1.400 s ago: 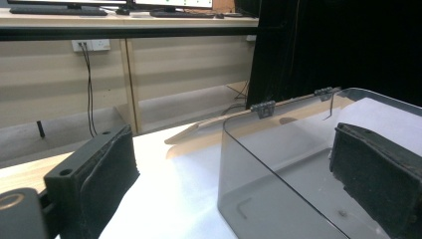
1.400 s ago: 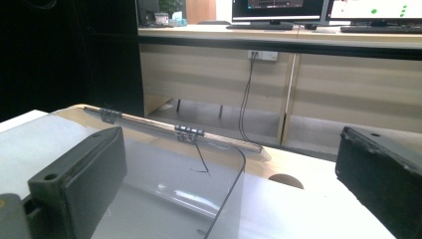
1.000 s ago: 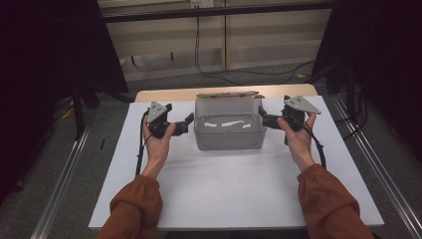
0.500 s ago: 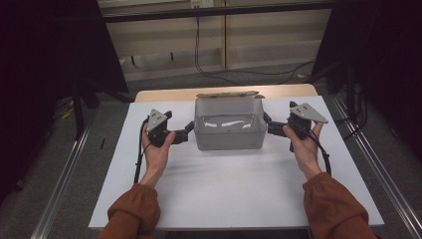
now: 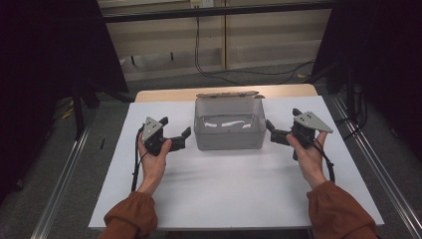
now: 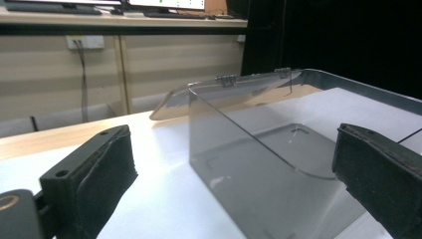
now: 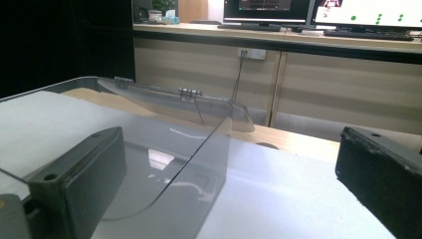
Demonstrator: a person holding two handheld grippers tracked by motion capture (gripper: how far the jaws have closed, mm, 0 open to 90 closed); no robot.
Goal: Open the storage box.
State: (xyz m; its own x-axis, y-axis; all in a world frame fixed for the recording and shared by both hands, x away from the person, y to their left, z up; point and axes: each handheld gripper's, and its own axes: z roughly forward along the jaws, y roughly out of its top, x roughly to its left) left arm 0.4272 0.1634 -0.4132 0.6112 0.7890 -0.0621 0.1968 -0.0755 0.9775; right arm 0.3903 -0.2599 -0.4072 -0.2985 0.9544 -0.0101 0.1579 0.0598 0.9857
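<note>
A clear plastic box (image 5: 229, 130) stands on the white table top (image 5: 234, 189), its hinged lid (image 5: 228, 94) folded open at the back. My left gripper (image 5: 175, 127) hovers just left of the box, open and holding nothing. In the left gripper view the jaws stand wide apart, with the box's near corner (image 6: 259, 164) ahead between them. My right gripper (image 5: 282, 119) is a little way off the box's right wall, also open. In the right gripper view the box wall (image 7: 164, 164) and the lid (image 7: 174, 97) lie ahead between the spread jaws.
The white sheet covers a wooden table whose back edge (image 5: 164, 94) shows behind the box. Metal rails (image 5: 378, 164) run along both sides of the table. A wall with a socket and hanging cables (image 5: 199, 45) stands beyond, with monitors (image 7: 368, 12) on a desk.
Both grippers have drawn back from the box's side walls, toward the person and slightly outward. The box has not moved.
</note>
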